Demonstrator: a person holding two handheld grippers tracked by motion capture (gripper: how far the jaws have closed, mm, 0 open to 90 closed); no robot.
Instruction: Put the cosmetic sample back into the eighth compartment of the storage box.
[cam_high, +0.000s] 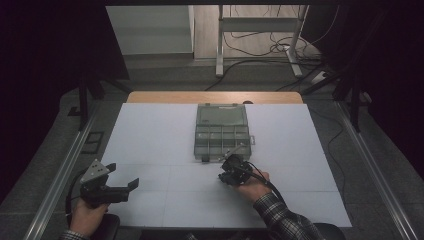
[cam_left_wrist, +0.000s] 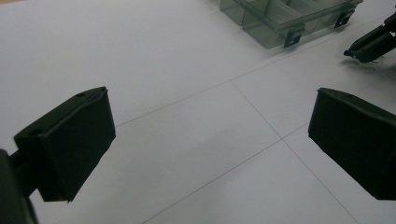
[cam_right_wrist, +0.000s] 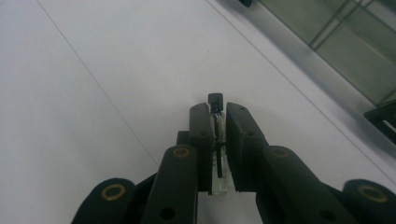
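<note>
One gripper, the right (cam_right_wrist: 218, 123), clamps a black-capped vial (cam_right_wrist: 218, 140) — left gripper (cam_left_wrist: 210, 140) gapes, no labels readable.

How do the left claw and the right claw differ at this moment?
The left claw stands wide open with nothing between its jaws; the right claw is shut on a small clear vial with a black cap. The left claw sits at the table's near left corner, far from the clear compartment box; the right claw is just in front of that box. Both are black and hand-held.
</note>
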